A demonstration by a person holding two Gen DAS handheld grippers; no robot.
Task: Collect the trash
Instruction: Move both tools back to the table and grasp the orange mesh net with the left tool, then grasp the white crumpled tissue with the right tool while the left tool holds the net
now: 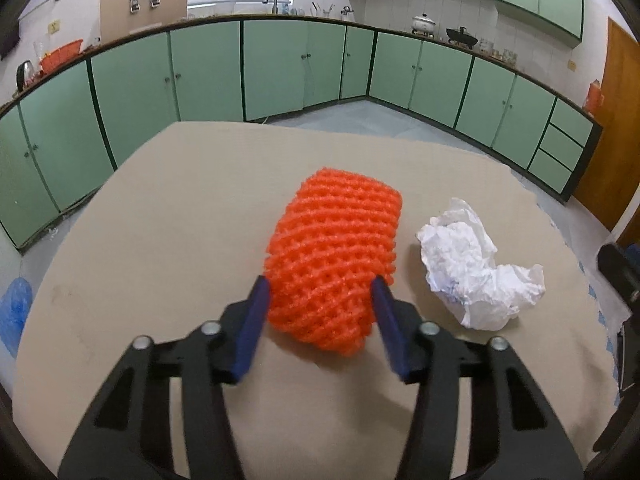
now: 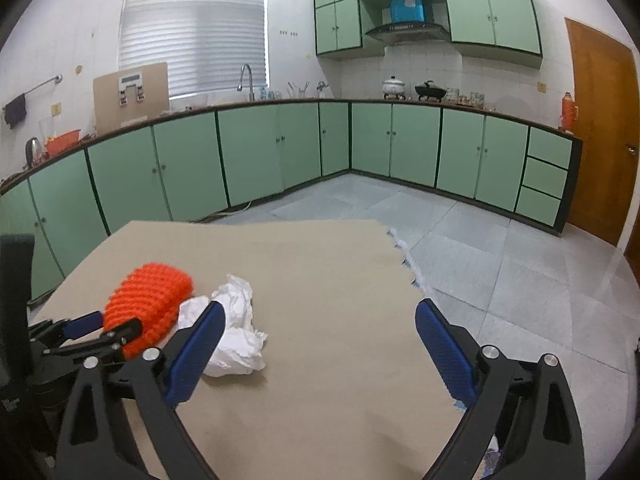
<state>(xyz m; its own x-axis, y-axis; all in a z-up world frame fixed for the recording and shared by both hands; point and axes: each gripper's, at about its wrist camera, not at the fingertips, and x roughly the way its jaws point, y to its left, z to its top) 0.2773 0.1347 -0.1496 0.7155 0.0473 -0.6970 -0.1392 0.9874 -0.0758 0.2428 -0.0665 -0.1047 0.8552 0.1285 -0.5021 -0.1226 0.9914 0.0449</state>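
Even, soft indoor light with faint shadows; fisheye bends the edges, near fingers [image 1: 256, 328] blurred.

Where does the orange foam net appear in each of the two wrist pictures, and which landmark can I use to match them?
Left wrist view: the orange foam net lies at the centre on the cardboard sheet, its near end between the left gripper fingers.
Right wrist view: the net is at lower left, in front of the left gripper.
Shared landmark: the crumpled white paper, immediately right of the net in both views.
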